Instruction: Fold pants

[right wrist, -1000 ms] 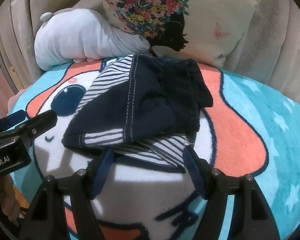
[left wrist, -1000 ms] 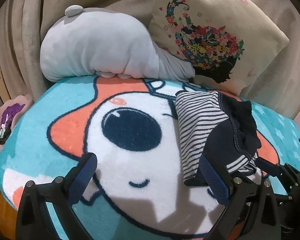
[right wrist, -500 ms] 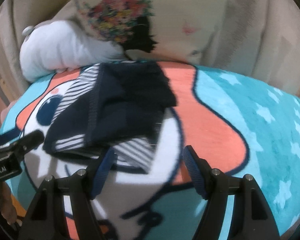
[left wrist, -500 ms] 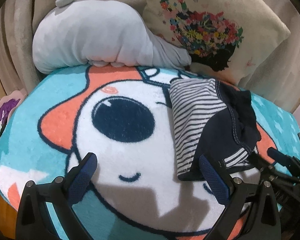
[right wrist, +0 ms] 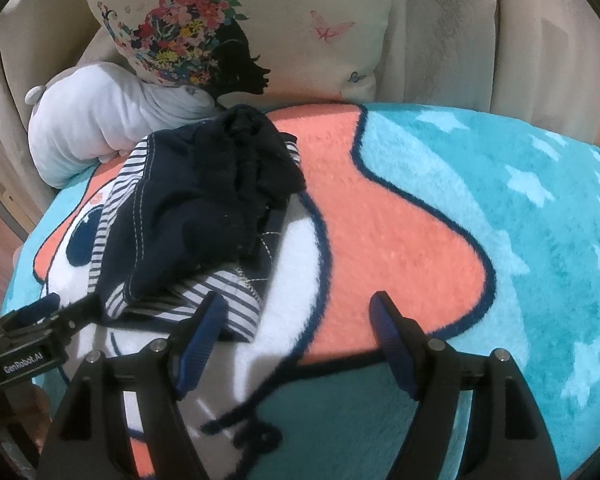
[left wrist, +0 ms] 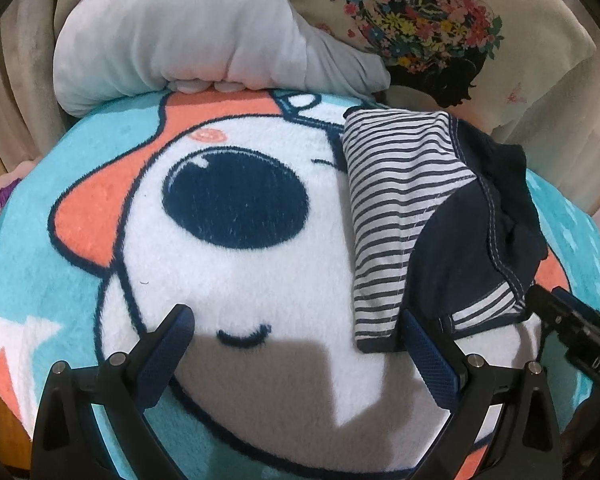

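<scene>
The pants are a small folded bundle of navy fabric with white-and-navy striped panels, lying on a cartoon-print fleece blanket. In the right wrist view the pants lie left of centre. My left gripper is open; its right fingertip stands at the bundle's near striped corner and nothing lies between the fingers. My right gripper is open over orange and white blanket, with its left fingertip at the bundle's near right edge. Each gripper shows at the edge of the other's view.
A grey plush pillow and a cream cushion with a floral silhouette print lean against the beige sofa back just behind the pants. The teal blanket stretches wide to the right.
Both grippers stayed open. The right gripper swung to the right, so the pants now lie left of its fingers. The left gripper edged forward and lower toward the bundle.
</scene>
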`<move>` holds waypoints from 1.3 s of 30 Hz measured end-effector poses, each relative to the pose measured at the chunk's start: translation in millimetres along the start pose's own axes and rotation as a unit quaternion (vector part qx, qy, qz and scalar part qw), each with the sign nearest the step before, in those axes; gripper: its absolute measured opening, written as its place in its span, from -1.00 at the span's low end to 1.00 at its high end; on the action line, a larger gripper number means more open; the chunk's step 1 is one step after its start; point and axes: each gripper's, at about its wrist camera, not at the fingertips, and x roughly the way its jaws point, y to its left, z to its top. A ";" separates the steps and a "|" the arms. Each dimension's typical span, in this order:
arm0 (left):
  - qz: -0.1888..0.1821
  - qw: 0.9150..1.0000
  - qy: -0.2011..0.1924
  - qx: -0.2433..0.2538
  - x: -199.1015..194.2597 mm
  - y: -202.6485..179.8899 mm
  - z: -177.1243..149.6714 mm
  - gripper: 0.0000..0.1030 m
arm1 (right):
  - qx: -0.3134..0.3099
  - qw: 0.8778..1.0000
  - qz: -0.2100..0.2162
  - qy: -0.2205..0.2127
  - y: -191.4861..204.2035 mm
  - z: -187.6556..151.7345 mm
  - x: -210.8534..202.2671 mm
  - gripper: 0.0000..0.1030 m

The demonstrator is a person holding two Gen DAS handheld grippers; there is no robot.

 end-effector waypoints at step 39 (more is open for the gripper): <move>-0.119 0.992 0.037 0.034 18.5 -50.5 93.4 0.21 | 0.095 0.983 0.149 0.058 -15.1 90.1 51.8 -0.26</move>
